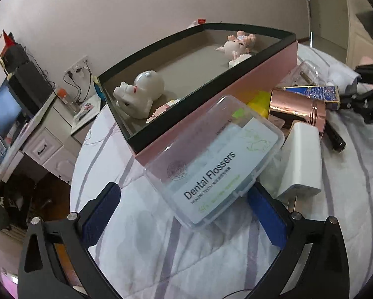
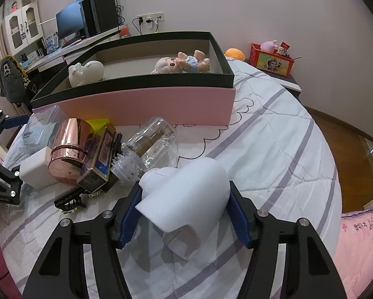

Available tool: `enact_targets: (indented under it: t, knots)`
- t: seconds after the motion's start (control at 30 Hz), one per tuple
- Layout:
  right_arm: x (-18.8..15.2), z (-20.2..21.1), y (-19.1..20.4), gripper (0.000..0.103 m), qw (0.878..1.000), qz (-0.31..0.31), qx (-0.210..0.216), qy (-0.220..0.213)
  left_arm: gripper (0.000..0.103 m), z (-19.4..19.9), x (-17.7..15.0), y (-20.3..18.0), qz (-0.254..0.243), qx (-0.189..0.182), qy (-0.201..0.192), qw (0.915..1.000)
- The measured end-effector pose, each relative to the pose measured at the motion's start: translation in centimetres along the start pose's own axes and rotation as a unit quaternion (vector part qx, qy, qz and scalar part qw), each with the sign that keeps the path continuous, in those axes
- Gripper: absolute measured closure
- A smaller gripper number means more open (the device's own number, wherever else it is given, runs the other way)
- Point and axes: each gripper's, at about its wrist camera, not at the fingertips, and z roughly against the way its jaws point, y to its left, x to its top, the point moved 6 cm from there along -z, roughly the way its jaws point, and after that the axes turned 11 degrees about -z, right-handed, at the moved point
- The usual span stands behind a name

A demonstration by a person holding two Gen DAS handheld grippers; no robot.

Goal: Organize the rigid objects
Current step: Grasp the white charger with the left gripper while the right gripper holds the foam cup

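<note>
The right hand-held gripper [image 2: 184, 205] has its blue pads pressed on a white plastic piece [image 2: 186, 196] just above the bed [image 2: 273, 154]. The smooth, rounded piece could slip out if tilted. The left hand-held gripper [image 1: 184, 214] stands wide around a clear floss box [image 1: 216, 159]; its right pad is close, the left well apart, so closing off-centre could shove the box into the charger [image 1: 301, 164] at 3 o'clock. At 12 o'clock the pink box [image 2: 146, 104] holds a white figurine [image 2: 86, 72] and a doll [image 2: 184, 64]. The clutter beside it remains unsorted.
</note>
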Motion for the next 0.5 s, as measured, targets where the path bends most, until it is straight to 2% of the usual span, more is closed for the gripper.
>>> enact_targets:
  t: [0.07,0.13,0.23,0.4,0.5]
  knots:
    - [0.0,0.0,0.0,0.039,1.000,0.000,0.000,0.000,0.000,0.2,-0.1,0.0,0.018,-0.014,0.001,0.9997]
    - [0.0,0.0,0.1,0.039,1.000,0.000,0.001,0.000,0.000,0.7,-0.2,-0.3,0.045,-0.051,-0.005,0.9977]
    - [0.0,0.1,0.1,0.039,1.000,-0.001,0.004,0.000,0.000,1.5,-0.7,-1.4,0.069,-0.074,-0.010,0.9948]
    - [0.0,0.1,0.0,0.039,1.000,-0.002,0.008,0.001,0.000,2.6,-1.8,-3.7,0.082,-0.065,0.007,0.9944]
    - [-0.1,0.2,0.0,0.039,1.000,-0.003,0.013,0.001,0.000,3.8,-2.2,-4.6,0.128,-0.100,-0.003,0.9867]
